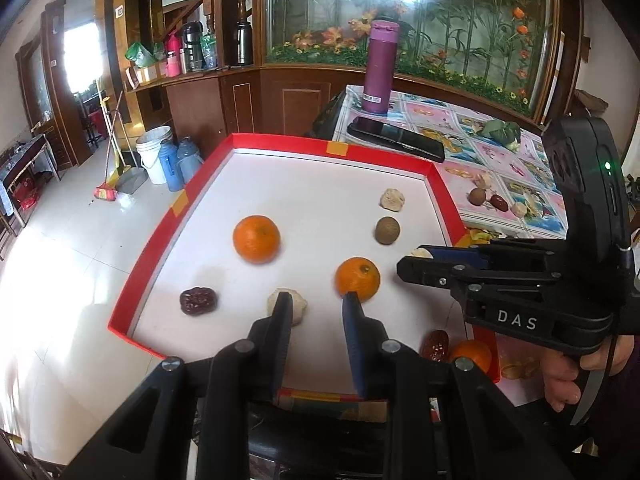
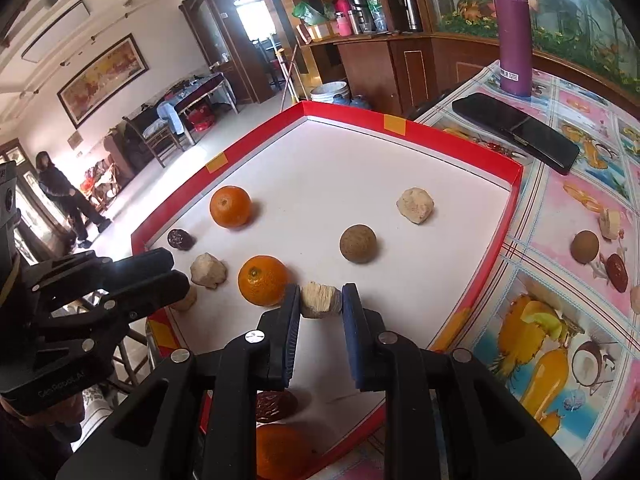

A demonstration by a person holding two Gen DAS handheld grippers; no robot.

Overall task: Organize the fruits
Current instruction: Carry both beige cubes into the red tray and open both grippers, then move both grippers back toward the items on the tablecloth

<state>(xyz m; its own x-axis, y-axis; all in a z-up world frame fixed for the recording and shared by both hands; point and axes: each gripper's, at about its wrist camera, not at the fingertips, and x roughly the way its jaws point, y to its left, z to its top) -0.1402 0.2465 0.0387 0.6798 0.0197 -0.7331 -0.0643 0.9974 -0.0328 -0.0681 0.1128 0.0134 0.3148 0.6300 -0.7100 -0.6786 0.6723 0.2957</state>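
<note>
The right gripper (image 2: 321, 300) has its jaws closed on a pale walnut-like lump (image 2: 320, 300) inside the red-rimmed tray (image 2: 460, 140), just beside an orange (image 2: 262, 280), while the left gripper (image 1: 316, 304) hangs with jaws apart and empty, another pale lump (image 1: 298, 304) just beyond its left jaw.

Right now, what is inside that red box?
The red box holds two oranges, a brown ball, a dark date and pale lumps. The jaws cover the near corner.
</note>
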